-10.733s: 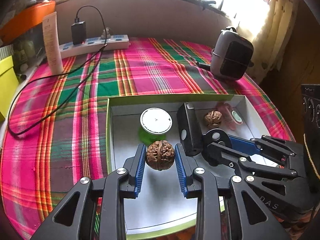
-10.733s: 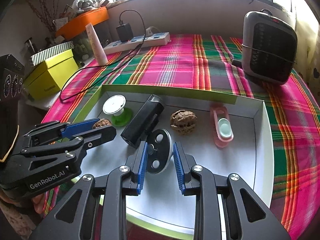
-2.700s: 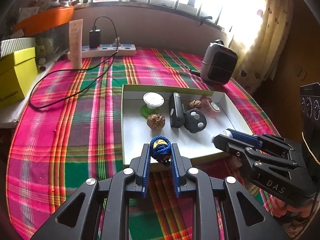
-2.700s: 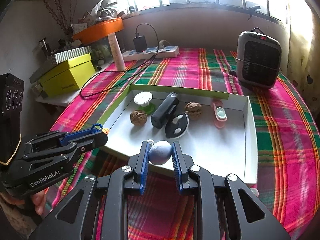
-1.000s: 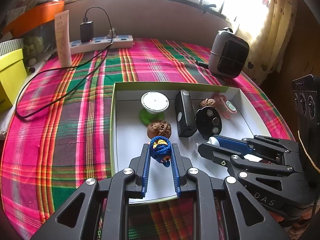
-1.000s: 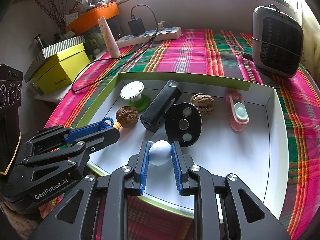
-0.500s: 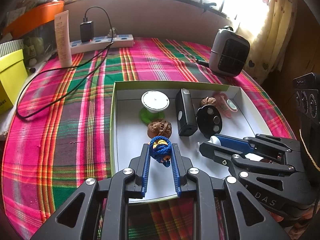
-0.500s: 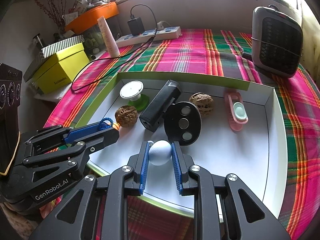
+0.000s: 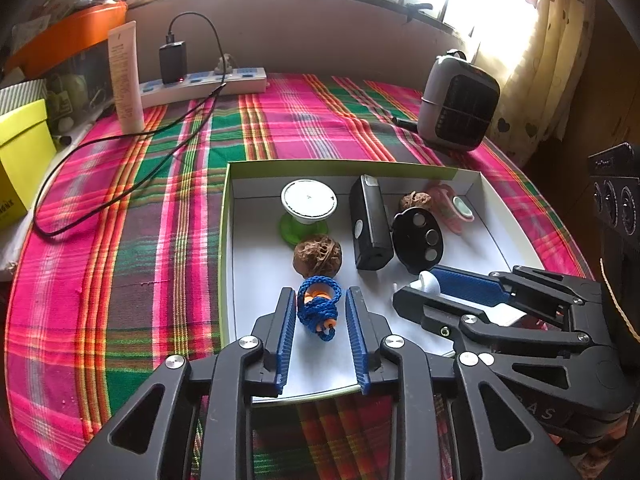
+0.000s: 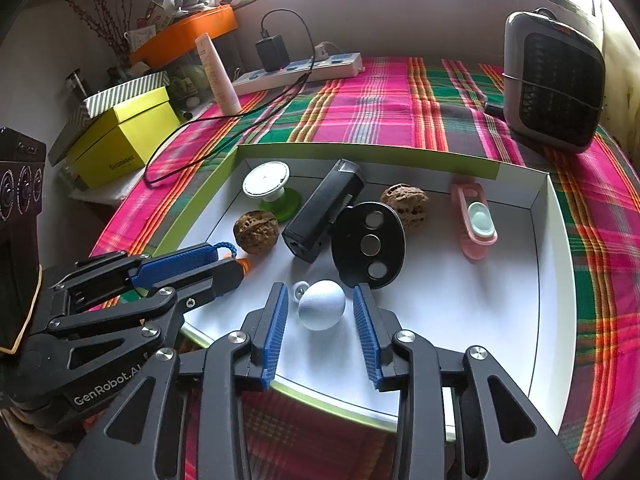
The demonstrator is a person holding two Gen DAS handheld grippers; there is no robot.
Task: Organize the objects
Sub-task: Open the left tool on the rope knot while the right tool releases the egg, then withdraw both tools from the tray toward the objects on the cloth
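**Two Small Things Let Go Inside the Box**

Covered by a bright plaid cloth, the desk point(image 9: 120, 280). On it, a big shallow white box point(image 10: 554, 280) with a green edge. Inside the box, from big to small: a black flat case point(image 9: 370, 226), a black oval disc point(image 9: 418, 240) with three round spots, a pink brush point(image 10: 474, 220), a white-topped green spool point(image 9: 308, 210), and two walnuts, one point(image 9: 317, 255) near the front and one point(image 10: 405, 201) near the back wall.

Left gripper point(image 9: 321, 320): jaws just been opening, no longer pressing. Between them, loose on the box floor, a blue cord bundle point(image 9: 318, 308) with orange beads, just in front of the near walnut.

Right gripper point(image 10: 320, 316): jaws just been opening too, with gaps on both sides. Between them, a pale egg-shaped ball point(image 10: 322, 304) resting on the box floor, just in front of the black disc.

Likely very light, the cord bundle; soft and squishy, no danger of breaking, easy to pinch across the fat middle. Probably light too, the ball; smooth and round, so likely to roll or slip. Best pinched across the widest part, gently, right at the middle of the pads.
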